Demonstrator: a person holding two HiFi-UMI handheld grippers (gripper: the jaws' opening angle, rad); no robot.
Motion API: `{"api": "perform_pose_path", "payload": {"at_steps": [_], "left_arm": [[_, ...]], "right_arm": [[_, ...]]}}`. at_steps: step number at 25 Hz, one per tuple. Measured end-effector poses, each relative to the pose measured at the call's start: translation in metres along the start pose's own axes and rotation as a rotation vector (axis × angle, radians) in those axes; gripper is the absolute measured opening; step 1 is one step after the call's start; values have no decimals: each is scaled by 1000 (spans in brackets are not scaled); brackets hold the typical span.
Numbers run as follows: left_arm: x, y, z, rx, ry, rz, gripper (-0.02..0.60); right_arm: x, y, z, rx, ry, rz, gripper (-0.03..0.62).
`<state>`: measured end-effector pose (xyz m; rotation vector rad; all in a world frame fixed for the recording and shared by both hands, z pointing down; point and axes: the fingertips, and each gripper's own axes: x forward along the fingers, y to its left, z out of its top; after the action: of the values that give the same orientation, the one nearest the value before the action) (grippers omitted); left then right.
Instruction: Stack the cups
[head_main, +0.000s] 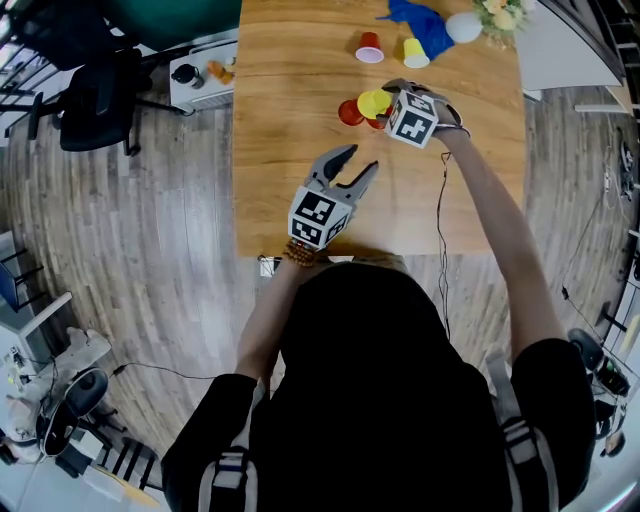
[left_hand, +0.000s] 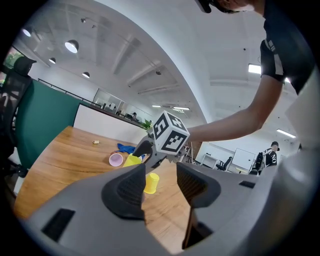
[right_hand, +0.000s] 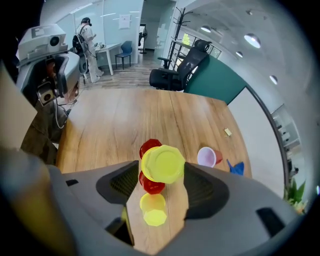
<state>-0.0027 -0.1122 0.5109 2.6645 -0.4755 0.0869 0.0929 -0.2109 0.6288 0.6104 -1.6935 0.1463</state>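
Observation:
My right gripper (head_main: 385, 97) points steeply down over the far middle of the wooden table (head_main: 300, 60). A yellow cup (right_hand: 162, 163) sits between its spread jaws, its rim close to both pads, and I see no squeeze on it. Red cups (right_hand: 151, 184) show directly under it; in the head view one red cup (head_main: 350, 112) lies just left of the yellow cup (head_main: 374, 103). Another yellow cup (right_hand: 153, 209) stands on the table below the jaws. My left gripper (head_main: 355, 170) hovers nearer the front edge, open and empty.
At the far end a red cup with a pale inside (head_main: 369, 47) lies on its side beside a yellow cup (head_main: 414, 52) and a blue cloth (head_main: 425, 25). A potted plant (head_main: 500, 15) is at the far right corner. An office chair (head_main: 95, 95) stands left of the table.

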Motion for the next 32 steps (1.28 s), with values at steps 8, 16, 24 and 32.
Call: {"api": "perform_pose_path", "payload": {"at_steps": [8, 16, 24, 32], "left_arm": [[1, 4, 0, 9, 10, 46, 204], [21, -4, -8, 32, 32, 120, 204], [38, -28, -7, 54, 26, 208, 202], [56, -56, -15, 45, 39, 216, 202]], "right_arm": [[-43, -30, 1, 204, -213, -7, 322], [-29, -128, -104, 404, -239, -205, 322], [26, -168, -133, 262, -153, -274, 290], [63, -187, -149, 297, -43, -269, 278]]}}
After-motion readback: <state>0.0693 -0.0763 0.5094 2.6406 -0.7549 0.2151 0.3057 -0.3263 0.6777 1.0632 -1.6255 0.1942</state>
